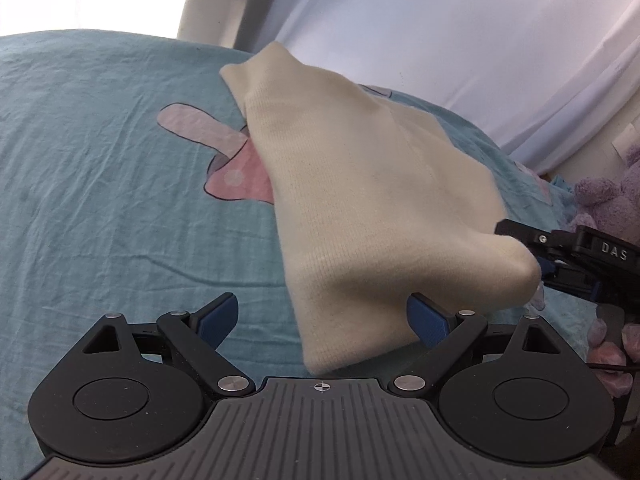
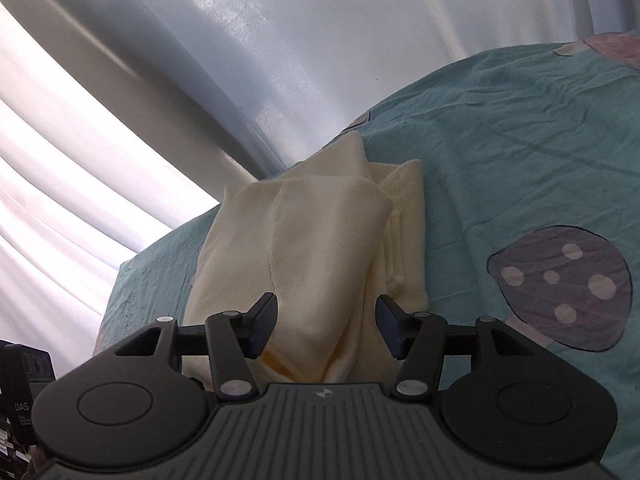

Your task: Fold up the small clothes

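A cream knit garment point(image 1: 360, 200) lies folded into a long strip on the teal bed sheet point(image 1: 100, 160). My left gripper point(image 1: 324, 320) is open wide over its near end. The cloth's corner lies between the blue pads point(image 1: 218, 320), and neither pad presses on it. The right gripper's black body point(image 1: 592, 248) shows at the garment's right corner, its fingertips hidden behind the cloth. In the right wrist view the garment point(image 2: 304, 240) shows stacked layers. My right gripper point(image 2: 327, 322) is open, with the near folded edge between its fingers point(image 2: 264, 320), which do not pinch it.
A purple plush toy point(image 1: 612, 196) sits at the bed's right edge. White curtains point(image 1: 440, 40) hang close behind the bed. The sheet carries a pink print point(image 1: 224, 152) and a spotted mushroom print point(image 2: 560, 288). Part of the left gripper's body point(image 2: 24, 380) shows at the lower left.
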{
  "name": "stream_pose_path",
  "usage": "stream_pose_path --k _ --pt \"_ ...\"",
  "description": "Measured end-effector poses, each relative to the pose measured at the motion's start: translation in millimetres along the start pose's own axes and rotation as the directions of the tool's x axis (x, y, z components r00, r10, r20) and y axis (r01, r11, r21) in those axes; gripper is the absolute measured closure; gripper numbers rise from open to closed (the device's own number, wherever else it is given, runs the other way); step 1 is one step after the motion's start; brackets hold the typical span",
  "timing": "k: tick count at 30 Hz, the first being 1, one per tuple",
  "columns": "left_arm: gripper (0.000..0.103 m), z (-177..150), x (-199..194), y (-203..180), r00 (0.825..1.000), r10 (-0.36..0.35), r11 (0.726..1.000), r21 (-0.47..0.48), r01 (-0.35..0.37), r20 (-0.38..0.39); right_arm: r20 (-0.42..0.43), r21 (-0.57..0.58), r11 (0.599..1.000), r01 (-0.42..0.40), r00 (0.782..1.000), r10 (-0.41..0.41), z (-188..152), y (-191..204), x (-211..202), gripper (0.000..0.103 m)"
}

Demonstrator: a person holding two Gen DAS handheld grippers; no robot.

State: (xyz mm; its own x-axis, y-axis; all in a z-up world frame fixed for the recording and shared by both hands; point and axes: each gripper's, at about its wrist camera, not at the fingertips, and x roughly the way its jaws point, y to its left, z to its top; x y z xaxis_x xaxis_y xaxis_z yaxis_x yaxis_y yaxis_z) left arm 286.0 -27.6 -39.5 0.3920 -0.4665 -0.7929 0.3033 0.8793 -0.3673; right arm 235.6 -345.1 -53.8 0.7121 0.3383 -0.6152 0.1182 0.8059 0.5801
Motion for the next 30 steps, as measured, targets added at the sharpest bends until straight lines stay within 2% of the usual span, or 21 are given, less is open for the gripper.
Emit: stream_pose_path --k 2,4,7,8,10,12,13,14,15,16,17,19,22,24,25,26,28,30 --pt "0.008 0.0 0.4 0.3 1.0 0.001 1.0 0.001 -0.001 -0.002 -0.001 -0.043 0.999 0.025 1.0 -0.025 3.2 8.9 9.4 0.086" --pt "0.008 0.6 -0.8 1.0 1.0 0.005 1.0 -0.001 -0.005 0.002 0.013 -0.119 0.991 0.064 0.998 -0.063 4.7 20.3 12.5 0.09" --pt "0.008 4.2 -6.0 4.9 1.0 0.005 1.0 -0.01 -0.005 0.026 0.096 -0.23 0.967 0.108 0.992 -0.087 3.3 34.3 2.7 0.093" --pt "0.008 5.7 -7.6 6.8 0.999 0.006 1.0 -0.015 -0.006 0.035 0.121 -0.241 0.959 0.149 0.985 -0.122 4.0 34.3 1.2 0.096" --pt "0.008 10.8 -8.9 11.3 0.999 0.001 1.0 -0.03 0.0 0.049 0.137 -0.259 0.939 0.228 0.971 -0.198 5.9 27.2 7.1 0.096" --pt "0.008 16.3 -6.9 14.0 0.999 -0.007 0.999 -0.041 0.009 0.049 0.085 -0.235 0.951 0.2 0.979 -0.185 7.4 14.0 16.8 0.093" --pt "0.008 19.3 -6.0 14.5 0.998 -0.016 0.999 -0.042 0.018 0.054 0.085 -0.233 0.953 0.192 0.981 -0.176 9.3 11.8 16.5 0.084" --pt "0.007 22.3 -4.7 14.9 0.998 -0.029 0.999 -0.043 0.032 0.064 0.084 -0.223 0.955 0.196 0.98 -0.182 12.6 10.0 15.0 0.066" --pt "0.007 25.7 -1.6 15.8 0.996 -0.049 0.998 -0.046 0.053 0.073 0.082 -0.197 0.96 0.198 0.979 -0.185 17.3 5.5 12.5 0.056" --pt "0.007 29.0 2.2 17.3 0.995 -0.067 0.996 -0.055 0.072 0.077 0.081 -0.167 0.968 0.189 0.981 -0.177 21.0 0.2 10.6 0.037" --pt "0.007 32.1 7.6 19.1 0.994 -0.081 0.994 -0.072 0.086 0.079 0.074 -0.134 0.978 0.16 0.986 -0.151 24.4 -6.3 9.7 0.03" --pt "0.007 37.1 19.2 22.4 0.99 -0.116 0.987 -0.104 0.124 0.081 0.039 -0.051 0.996 0.068 0.997 -0.066 28.7 -21.9 12.0 0.03" --pt "0.007 40.6 34.1 26.7 0.983 -0.163 0.974 -0.146 0.174 0.083 -0.017 0.029 1.0 0.006 1.0 -0.005 31.6 -38.9 27.1 0.03" --pt "0.009 41.5 40.1 27.4 0.976 -0.192 0.965 -0.16 0.206 0.099 -0.024 0.059 0.998 -0.03 0.999 0.031 29.6 -43.3 34.5 0.031" --pt "0.013 42.4 42.8 27.4 0.973 -0.204 0.963 -0.16 0.219 0.105 -0.017 0.06 0.997 -0.041 0.999 0.042 29.6 -43.4 35.9 0.032" --pt "0.018 43.4 45.8 27.3 0.972 -0.21 0.961 -0.162 0.225 0.105 -0.016 0.07 0.996 -0.053 0.998 0.054 30.1 -44.4 38.7 0.04" --pt "0.023 46.2 48.6 26.0 0.973 -0.199 0.964 -0.156 0.216 0.115 -0.016 0.085 0.994 -0.063 0.998 0.065 30.6 -45.6 43.4 0.047" --pt "0.026 49.0 51.3 24.2 0.974 -0.191 0.968 -0.143 0.208 0.122 -0.012 0.086 0.993 -0.075 0.997 0.076 31.2 -45.9 46.8 0.047"
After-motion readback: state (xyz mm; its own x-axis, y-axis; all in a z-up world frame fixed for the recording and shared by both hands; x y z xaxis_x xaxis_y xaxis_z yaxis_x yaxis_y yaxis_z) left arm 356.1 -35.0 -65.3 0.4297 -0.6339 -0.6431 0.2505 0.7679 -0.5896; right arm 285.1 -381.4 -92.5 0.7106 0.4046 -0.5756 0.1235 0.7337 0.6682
